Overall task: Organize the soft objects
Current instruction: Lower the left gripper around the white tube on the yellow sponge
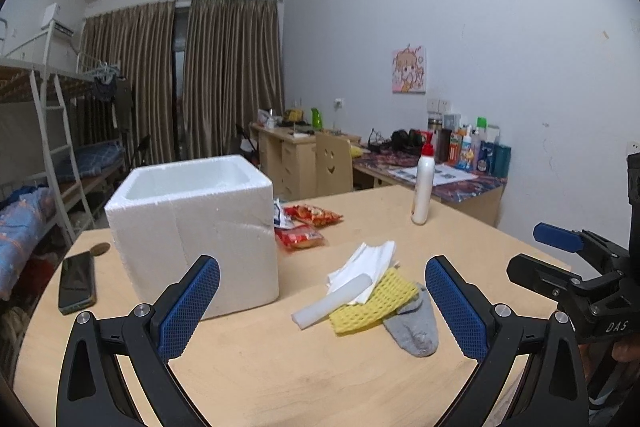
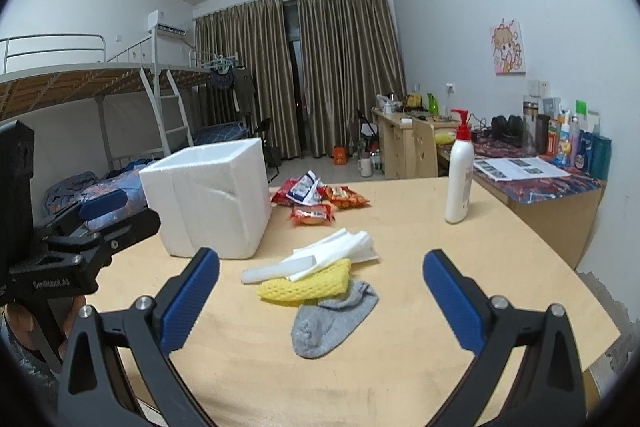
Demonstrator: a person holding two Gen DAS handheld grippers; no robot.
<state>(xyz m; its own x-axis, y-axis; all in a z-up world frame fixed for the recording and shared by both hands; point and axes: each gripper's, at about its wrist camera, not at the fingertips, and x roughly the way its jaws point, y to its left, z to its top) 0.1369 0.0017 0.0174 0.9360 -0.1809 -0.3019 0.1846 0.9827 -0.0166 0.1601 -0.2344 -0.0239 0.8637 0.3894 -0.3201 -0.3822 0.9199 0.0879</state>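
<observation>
A pile of soft things lies mid-table: a grey sock (image 1: 414, 327) (image 2: 330, 319), a yellow foam net (image 1: 372, 305) (image 2: 306, 285), a white foam tube (image 1: 332, 301) (image 2: 278, 269) and white foam sheets (image 1: 368, 261) (image 2: 340, 247). An open white foam box (image 1: 192, 227) (image 2: 208, 195) stands to their left. My left gripper (image 1: 322, 307) is open and empty, just short of the pile. My right gripper (image 2: 320, 301) is open and empty, also facing the pile. Each gripper shows at the other view's edge.
Red snack packets (image 1: 304, 227) (image 2: 320, 203) lie behind the pile. A white pump bottle (image 1: 423, 183) (image 2: 459, 179) stands at the far right. A phone (image 1: 77, 283) lies left of the box. The wooden table (image 1: 280, 367) (image 2: 440, 227) ends near a desk and wall at right.
</observation>
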